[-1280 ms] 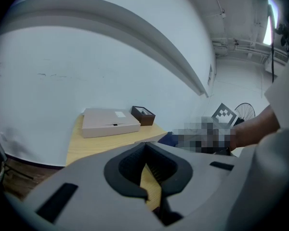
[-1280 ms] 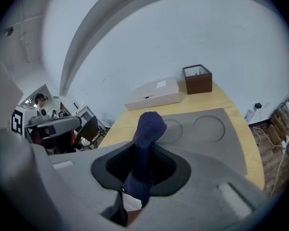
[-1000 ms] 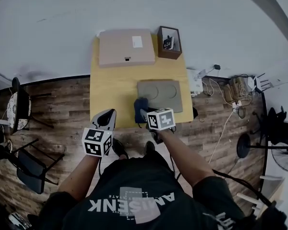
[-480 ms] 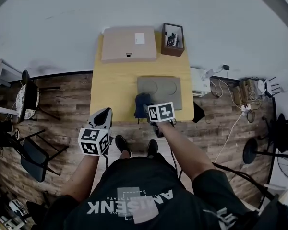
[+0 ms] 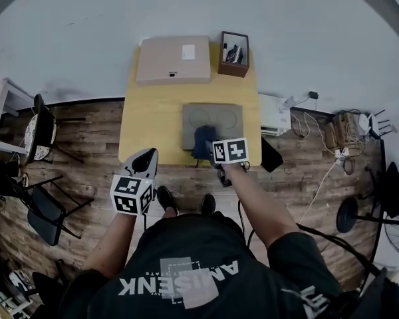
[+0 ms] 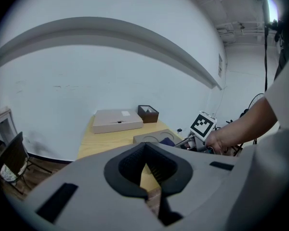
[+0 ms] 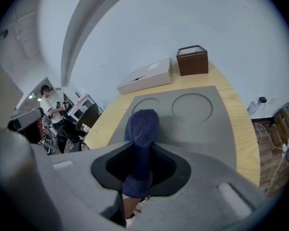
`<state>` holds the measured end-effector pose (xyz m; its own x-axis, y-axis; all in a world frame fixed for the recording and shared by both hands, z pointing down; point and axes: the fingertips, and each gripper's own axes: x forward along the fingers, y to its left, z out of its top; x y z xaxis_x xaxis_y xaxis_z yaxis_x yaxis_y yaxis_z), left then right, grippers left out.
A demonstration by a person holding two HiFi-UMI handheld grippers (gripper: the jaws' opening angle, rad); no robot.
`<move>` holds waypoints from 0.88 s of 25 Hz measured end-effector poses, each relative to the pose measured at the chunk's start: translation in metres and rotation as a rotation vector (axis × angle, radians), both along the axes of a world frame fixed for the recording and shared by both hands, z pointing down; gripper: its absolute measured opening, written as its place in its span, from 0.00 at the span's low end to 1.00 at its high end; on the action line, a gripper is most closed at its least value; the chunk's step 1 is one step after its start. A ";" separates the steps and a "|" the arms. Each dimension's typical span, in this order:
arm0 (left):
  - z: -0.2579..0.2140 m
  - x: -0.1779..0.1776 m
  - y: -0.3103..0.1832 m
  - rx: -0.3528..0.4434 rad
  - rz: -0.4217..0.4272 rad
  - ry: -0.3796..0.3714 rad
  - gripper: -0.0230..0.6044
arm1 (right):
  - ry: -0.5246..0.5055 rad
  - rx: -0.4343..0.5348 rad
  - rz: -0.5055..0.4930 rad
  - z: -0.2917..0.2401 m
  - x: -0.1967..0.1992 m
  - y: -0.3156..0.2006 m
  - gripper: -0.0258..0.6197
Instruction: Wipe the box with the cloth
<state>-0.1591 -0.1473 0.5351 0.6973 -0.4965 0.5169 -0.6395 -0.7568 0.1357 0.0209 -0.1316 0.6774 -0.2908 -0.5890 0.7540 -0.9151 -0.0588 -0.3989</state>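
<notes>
The yellow wooden counter (image 5: 153, 121) carries the flat tan cardboard box (image 5: 173, 60) at its far edge, well apart from the grey moulded tray (image 5: 216, 120). The right tool (image 5: 209, 153) is clamped on the dark blue terry cloth (image 5: 202, 139) over the tray's near edge. The left tool (image 5: 144, 165) is pressed together, empty, by the counter's near edge. Best to carry the cloth forward, lay its loose end flat on the lid and press lightly, as the box may slide.

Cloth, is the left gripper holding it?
No, the cloth is clamped between the jaws of the right gripper.
</notes>
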 end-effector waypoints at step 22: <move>-0.005 0.047 0.025 -0.008 -0.045 0.020 0.04 | 0.018 0.051 0.132 -0.004 0.107 0.052 0.17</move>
